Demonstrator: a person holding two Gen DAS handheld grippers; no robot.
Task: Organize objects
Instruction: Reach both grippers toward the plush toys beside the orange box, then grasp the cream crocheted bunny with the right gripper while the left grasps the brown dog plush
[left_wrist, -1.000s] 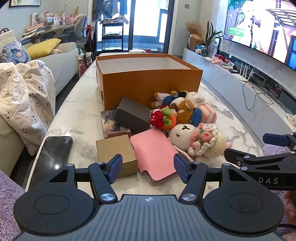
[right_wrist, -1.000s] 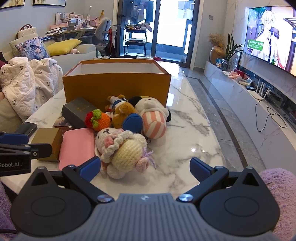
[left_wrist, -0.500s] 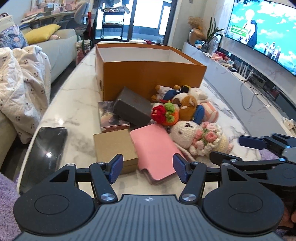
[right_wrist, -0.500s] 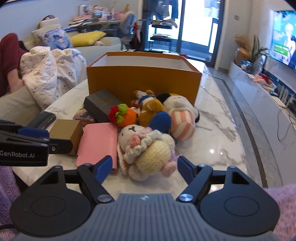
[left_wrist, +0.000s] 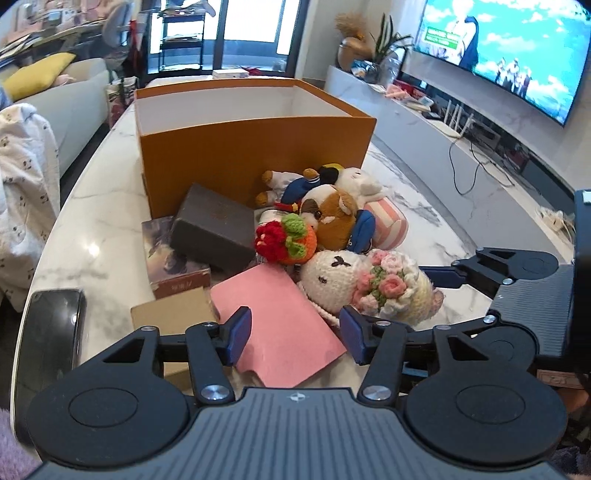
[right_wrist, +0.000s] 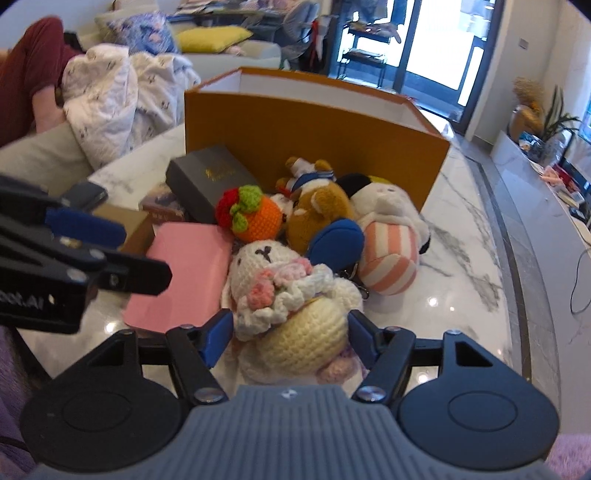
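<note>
An open orange box (left_wrist: 255, 144) stands on the marble table (left_wrist: 92, 206). In front of it lie a pile of plush toys, a dark grey box (left_wrist: 212, 227), a pink case (left_wrist: 280, 321) and a tan box (left_wrist: 171, 314). My left gripper (left_wrist: 295, 334) is open, its fingers on either side of the pink case's near end. My right gripper (right_wrist: 290, 334) is open around the body of the crocheted bunny (right_wrist: 291, 295), its pads close to both sides; it also shows in the left wrist view (left_wrist: 369, 284).
A black phone (left_wrist: 51, 332) lies at the table's left front edge. A crocheted orange fruit (right_wrist: 255, 216), a brown plush (right_wrist: 317, 214) and a striped plush (right_wrist: 388, 251) crowd behind the bunny. A sofa with blankets (right_wrist: 118, 96) is left, a TV (left_wrist: 509, 48) right.
Both grippers have moved forward toward the pile. The right gripper has narrowed and now brackets the crocheted bunny. The left gripper has moved right over the pink case.
</note>
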